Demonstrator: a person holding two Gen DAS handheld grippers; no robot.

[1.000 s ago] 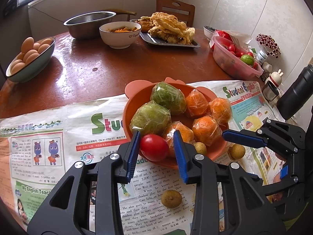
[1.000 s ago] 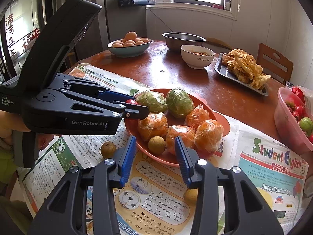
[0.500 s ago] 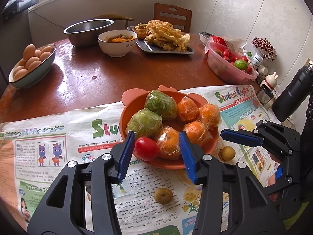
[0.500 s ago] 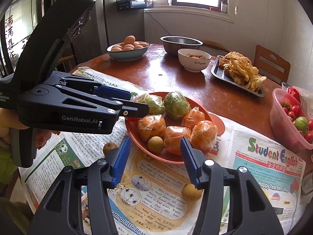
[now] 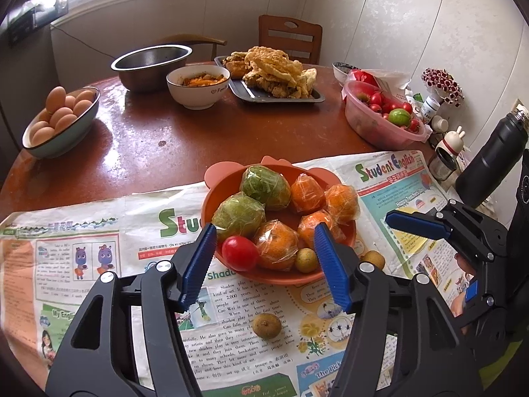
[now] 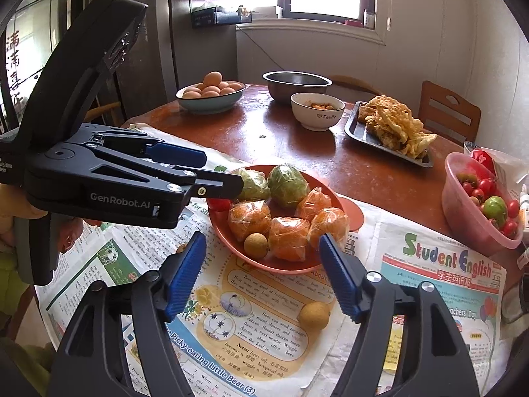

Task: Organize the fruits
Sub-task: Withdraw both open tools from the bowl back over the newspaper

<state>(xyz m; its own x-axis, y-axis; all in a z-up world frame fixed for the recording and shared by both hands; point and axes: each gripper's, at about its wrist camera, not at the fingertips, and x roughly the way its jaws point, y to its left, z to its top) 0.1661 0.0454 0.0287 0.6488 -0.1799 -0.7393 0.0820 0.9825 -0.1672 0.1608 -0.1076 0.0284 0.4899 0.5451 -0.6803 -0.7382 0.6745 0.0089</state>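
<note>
An orange plate (image 5: 231, 182) (image 6: 314, 185) on newspaper holds two wrapped green fruits (image 5: 264, 182), several wrapped oranges (image 5: 276, 243) (image 6: 287, 236), a red tomato (image 5: 239, 253) at its near edge and a small longan (image 5: 305, 259) (image 6: 255, 245). My left gripper (image 5: 264, 264) is open and empty, just short of the plate with the tomato lying free ahead. My right gripper (image 6: 261, 274) is open and empty in front of the plate. Loose longans lie on the paper (image 5: 266, 326) (image 6: 314, 315); another (image 5: 373, 259) lies beside the plate.
Farther back on the brown table (image 5: 148, 152) stand a bowl of eggs (image 5: 59, 115), a steel bowl (image 5: 152, 66), a white food bowl (image 5: 198, 86), a tray of fried food (image 5: 274, 76) and a pink tub of tomatoes (image 5: 380, 115). A black bottle (image 5: 492, 162) stands right.
My left gripper has opened, let go of the red tomato on the plate's near edge and drawn back. My right gripper has also opened wider and pulled back a little.
</note>
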